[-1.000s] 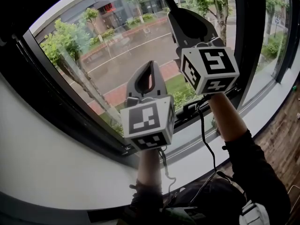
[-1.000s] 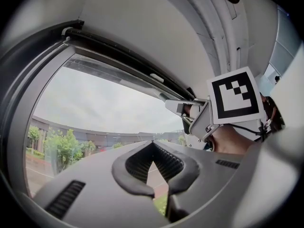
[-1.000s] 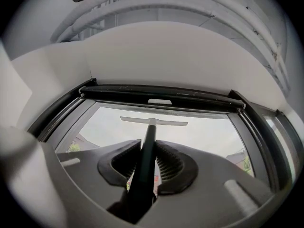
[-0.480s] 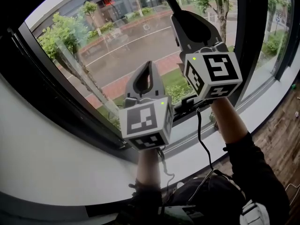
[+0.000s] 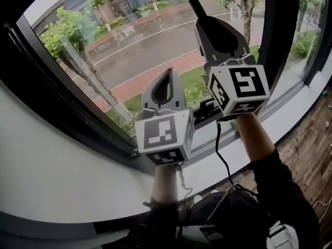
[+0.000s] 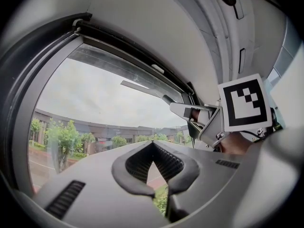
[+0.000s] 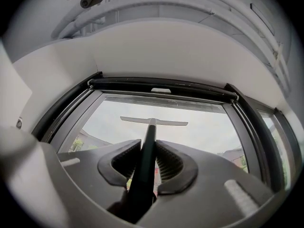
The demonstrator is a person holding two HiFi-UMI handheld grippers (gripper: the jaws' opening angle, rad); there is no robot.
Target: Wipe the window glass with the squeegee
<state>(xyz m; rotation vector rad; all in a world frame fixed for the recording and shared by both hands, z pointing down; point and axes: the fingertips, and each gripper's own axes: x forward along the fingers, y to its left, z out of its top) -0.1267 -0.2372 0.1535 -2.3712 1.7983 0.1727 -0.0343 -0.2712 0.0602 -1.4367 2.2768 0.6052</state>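
The right gripper (image 7: pixel 148 152) pinches the dark handle of the squeegee (image 7: pixel 152 122), its pale blade held up at the upper part of the window glass (image 7: pixel 204 127), while the left gripper (image 6: pixel 153 145), jaws pressed together on nothing, hovers just left and nearer.

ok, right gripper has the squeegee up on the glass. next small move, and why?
Probably draw the right gripper straight down, blade pressed to the glass. Its jaws are shut on the squeegee handle, and the blade sits level near the top of the pane, just under the frame, so most of the glass lies below. The left gripper is shut and empty; it need not help.
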